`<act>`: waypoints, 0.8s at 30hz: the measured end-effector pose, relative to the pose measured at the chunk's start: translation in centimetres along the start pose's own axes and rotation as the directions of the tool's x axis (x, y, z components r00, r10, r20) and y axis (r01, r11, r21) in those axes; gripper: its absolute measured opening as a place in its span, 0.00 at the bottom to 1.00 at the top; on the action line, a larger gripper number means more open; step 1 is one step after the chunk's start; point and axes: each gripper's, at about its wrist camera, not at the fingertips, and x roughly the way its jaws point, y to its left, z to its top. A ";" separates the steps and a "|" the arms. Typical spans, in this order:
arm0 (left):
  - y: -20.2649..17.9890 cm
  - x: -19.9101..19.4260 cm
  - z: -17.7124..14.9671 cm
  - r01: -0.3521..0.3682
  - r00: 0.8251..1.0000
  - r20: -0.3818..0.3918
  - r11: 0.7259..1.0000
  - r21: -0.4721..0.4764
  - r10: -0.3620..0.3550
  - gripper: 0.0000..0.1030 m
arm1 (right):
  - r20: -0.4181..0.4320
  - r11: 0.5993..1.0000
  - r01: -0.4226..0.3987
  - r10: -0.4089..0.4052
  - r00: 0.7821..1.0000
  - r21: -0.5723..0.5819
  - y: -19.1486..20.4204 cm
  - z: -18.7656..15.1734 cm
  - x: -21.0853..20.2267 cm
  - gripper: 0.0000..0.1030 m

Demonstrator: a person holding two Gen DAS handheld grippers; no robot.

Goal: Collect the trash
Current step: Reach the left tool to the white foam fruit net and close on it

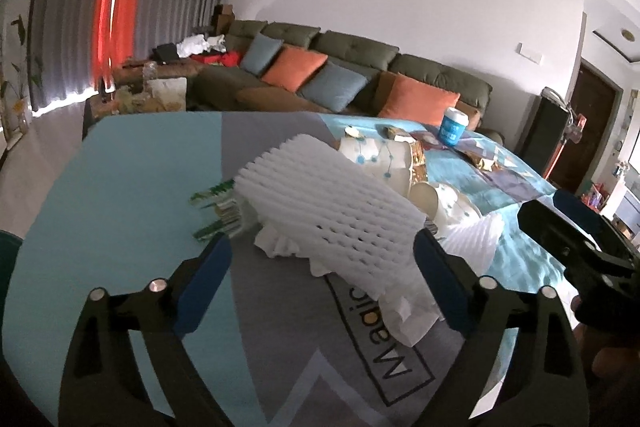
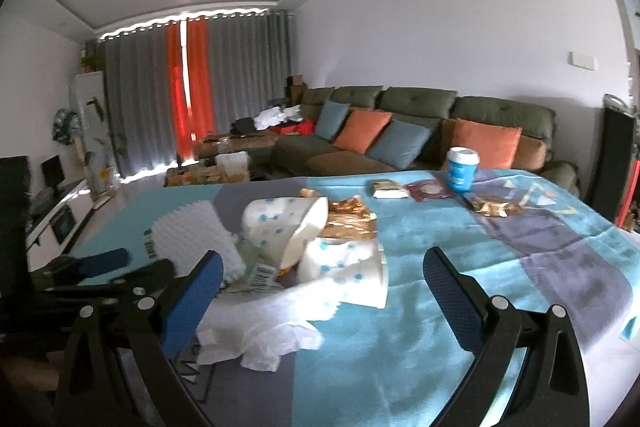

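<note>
Trash lies in a pile on the blue and grey tablecloth (image 1: 132,187). A white foam net sleeve (image 1: 328,203) rests on crumpled white tissue (image 1: 400,303) between the fingers of my open, empty left gripper (image 1: 320,259). Behind it are white paper cups with blue dots (image 1: 380,155) and gold foil (image 1: 418,163). In the right wrist view my right gripper (image 2: 320,267) is open and empty, just before the dotted cups (image 2: 344,267) and tissue (image 2: 264,331). The foam sleeve (image 2: 192,231) lies at left, gold foil (image 2: 352,219) behind.
A blue paper cup (image 2: 462,169) stands at the table's far edge, with wrappers (image 2: 390,189) and more gold foil (image 2: 494,207) near it. A green sofa (image 2: 420,131) with orange and blue cushions stands behind. A green-printed wrapper (image 1: 216,211) lies left of the foam.
</note>
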 end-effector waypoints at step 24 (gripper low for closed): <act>1.3 3.5 0.8 0.113 0.991 -0.054 0.983 -0.144 -0.122 0.43 | -0.200 0.979 -0.136 0.165 0.966 0.150 -0.5 -1.2 4.6 0.25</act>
